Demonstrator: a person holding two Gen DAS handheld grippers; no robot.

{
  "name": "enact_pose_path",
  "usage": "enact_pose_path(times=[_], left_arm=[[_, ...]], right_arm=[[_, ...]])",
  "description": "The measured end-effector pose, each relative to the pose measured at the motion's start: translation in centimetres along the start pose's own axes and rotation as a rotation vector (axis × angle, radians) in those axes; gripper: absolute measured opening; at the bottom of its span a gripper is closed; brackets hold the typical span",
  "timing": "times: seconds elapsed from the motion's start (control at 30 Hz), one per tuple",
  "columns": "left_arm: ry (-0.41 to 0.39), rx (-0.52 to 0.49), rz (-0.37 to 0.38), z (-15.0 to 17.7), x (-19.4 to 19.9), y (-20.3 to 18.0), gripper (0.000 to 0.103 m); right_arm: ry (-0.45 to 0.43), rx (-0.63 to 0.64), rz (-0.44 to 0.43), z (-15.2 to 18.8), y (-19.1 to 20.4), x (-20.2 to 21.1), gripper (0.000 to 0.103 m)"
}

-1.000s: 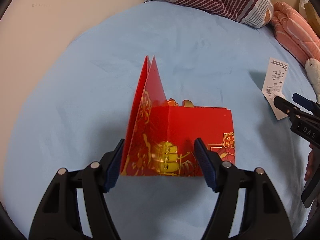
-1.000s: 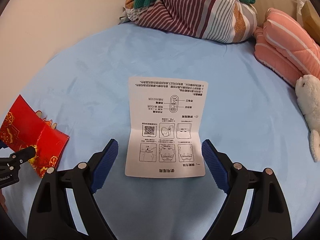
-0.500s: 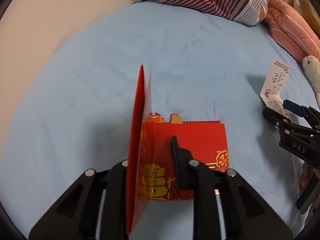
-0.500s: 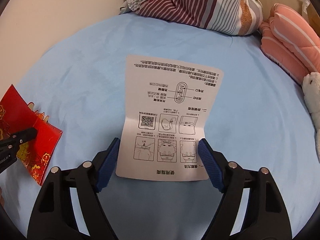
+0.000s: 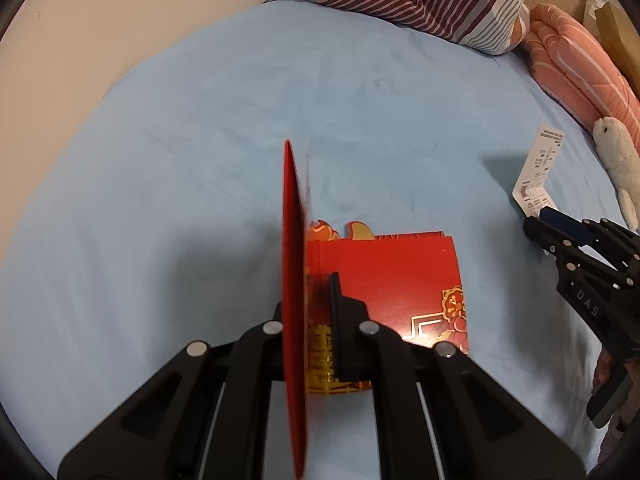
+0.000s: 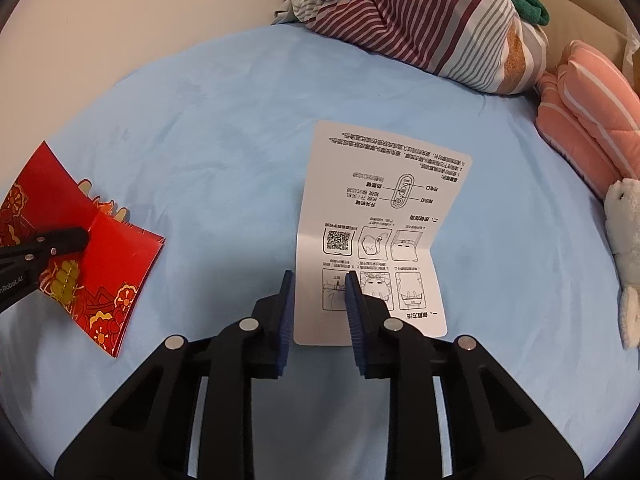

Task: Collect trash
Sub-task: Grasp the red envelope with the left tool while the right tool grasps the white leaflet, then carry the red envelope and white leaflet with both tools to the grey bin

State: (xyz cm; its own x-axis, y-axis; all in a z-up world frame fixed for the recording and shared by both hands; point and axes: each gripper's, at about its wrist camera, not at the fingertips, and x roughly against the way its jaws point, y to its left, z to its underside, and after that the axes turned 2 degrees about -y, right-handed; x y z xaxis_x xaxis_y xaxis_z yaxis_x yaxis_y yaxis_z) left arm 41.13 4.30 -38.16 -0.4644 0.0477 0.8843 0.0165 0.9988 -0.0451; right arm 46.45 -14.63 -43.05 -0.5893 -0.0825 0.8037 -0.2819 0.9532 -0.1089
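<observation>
A red and gold folded card (image 5: 384, 276) lies on the light blue bed sheet (image 5: 200, 160). My left gripper (image 5: 312, 320) is shut on its upright flap, which stands edge-on between the fingers. The card also shows at the left of the right wrist view (image 6: 108, 264). A white printed instruction sheet (image 6: 380, 232) lies on the sheet. My right gripper (image 6: 318, 308) has its jaws narrowed around the sheet's lower left corner with a gap left; the left edge sits between the blue pads. The sheet also shows at the right of the left wrist view (image 5: 538, 172).
A pile of striped and green clothes (image 6: 420, 20) lies at the far edge. A folded pink striped blanket (image 6: 588, 112) and a white plush toy (image 6: 624, 240) are at the right. The beige floor (image 6: 120, 20) is beyond the left edge of the bed.
My left gripper closed on the red card's upright flap. My right gripper moved forward and left over the paper's corner and narrowed its jaws.
</observation>
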Motion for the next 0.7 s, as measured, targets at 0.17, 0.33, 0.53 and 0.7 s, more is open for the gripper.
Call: enact_pose_path(times=[0.17,0.33,0.53,0.7], left_arm=[[0.004,0.000,0.019,0.0,0.3,-0.4,0.004],[0.007,0.012,0.036,0.2,0.5,-0.5,0.003],[0.005,0.008,0.049,0.5,1.2,-0.8,0.003],[-0.008,-0.006,0.056,0.8,1.8,-1.3,0.002]], right_arm=[[-0.034,0.037,0.007,0.0,0.7,0.9,0.009],[-0.051,0.029,-0.046,0.4,0.7,2.2,0.000],[-0.045,0.025,-0.067,1.1,0.6,3.5,0.000],[-0.038,-0.028,-0.043,0.4,0.0,3.1,0.053]])
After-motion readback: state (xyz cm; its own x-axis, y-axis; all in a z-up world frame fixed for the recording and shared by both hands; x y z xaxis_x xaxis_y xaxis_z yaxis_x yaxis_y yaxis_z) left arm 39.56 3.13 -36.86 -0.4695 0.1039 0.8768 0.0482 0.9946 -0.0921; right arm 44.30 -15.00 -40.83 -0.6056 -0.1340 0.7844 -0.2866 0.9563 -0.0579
